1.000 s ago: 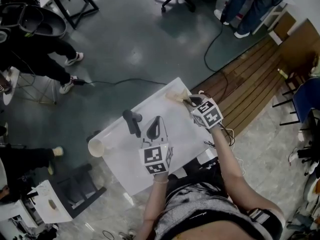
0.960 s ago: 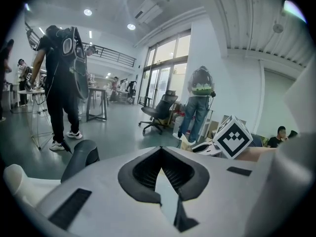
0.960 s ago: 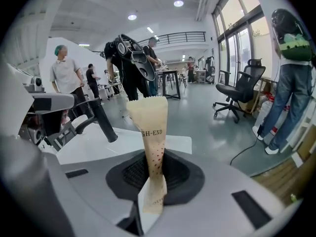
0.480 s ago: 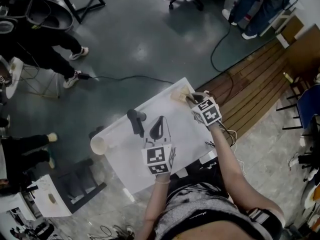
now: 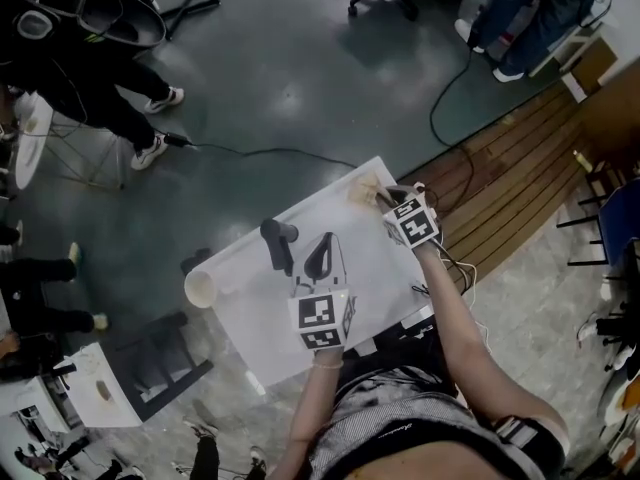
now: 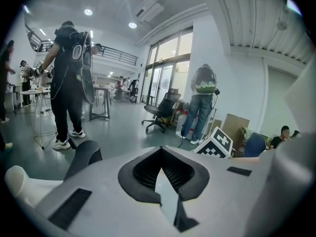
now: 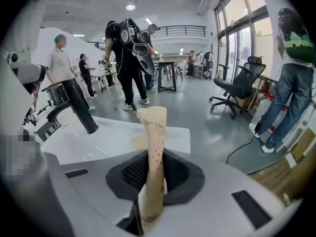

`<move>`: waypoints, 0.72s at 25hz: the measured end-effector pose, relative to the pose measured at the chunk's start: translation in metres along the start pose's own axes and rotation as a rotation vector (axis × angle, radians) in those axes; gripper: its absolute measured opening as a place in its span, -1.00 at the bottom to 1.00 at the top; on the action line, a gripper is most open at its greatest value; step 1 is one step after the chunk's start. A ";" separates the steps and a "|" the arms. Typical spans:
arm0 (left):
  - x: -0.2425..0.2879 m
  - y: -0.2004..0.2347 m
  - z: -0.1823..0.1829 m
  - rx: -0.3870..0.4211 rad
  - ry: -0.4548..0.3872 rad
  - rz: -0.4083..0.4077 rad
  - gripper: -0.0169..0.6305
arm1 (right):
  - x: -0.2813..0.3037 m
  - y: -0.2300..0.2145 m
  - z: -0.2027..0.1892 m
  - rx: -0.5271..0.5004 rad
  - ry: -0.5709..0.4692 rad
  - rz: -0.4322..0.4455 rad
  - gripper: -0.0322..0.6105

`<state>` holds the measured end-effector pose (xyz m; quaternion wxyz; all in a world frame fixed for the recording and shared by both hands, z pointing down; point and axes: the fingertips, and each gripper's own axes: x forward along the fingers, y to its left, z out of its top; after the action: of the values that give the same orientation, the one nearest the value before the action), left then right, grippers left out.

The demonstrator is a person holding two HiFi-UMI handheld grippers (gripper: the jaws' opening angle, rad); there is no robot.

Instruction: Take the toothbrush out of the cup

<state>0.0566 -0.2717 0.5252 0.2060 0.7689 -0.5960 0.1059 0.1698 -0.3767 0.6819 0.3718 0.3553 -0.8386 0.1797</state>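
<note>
Wrapped toothbrush (image 7: 153, 137) clamped in right tongs (image 7: 152, 168)
It stands up between them, well apart from the cup (image 5: 201, 288); left tongs (image 6: 160, 171) are closed together, empty.

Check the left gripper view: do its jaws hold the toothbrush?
No, the left gripper has its jaws meeting at the tips with nothing between them.

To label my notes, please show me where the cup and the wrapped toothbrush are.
cup (image 5: 200, 289), head view, its middle.
wrapped toothbrush (image 7: 152, 147), right gripper view, middle of the paper wrapper.
</note>
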 end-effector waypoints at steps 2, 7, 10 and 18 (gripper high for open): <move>0.001 0.002 0.001 -0.001 0.001 0.004 -0.93 | 0.004 -0.002 -0.003 0.005 0.013 -0.003 -0.59; 0.001 0.007 0.001 -0.003 0.003 0.014 -0.93 | 0.013 -0.003 -0.010 -0.007 0.039 -0.015 -0.59; 0.001 0.009 0.001 -0.004 0.003 0.020 -0.93 | 0.016 -0.003 -0.013 -0.027 0.055 -0.025 -0.59; 0.001 0.009 0.000 -0.004 0.001 0.019 -0.93 | 0.019 -0.002 -0.015 -0.042 0.065 -0.033 -0.59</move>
<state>0.0478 -0.2747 0.5273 0.2066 0.7628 -0.6034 0.1071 0.1701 -0.3783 0.7066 0.4092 0.3553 -0.8236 0.1674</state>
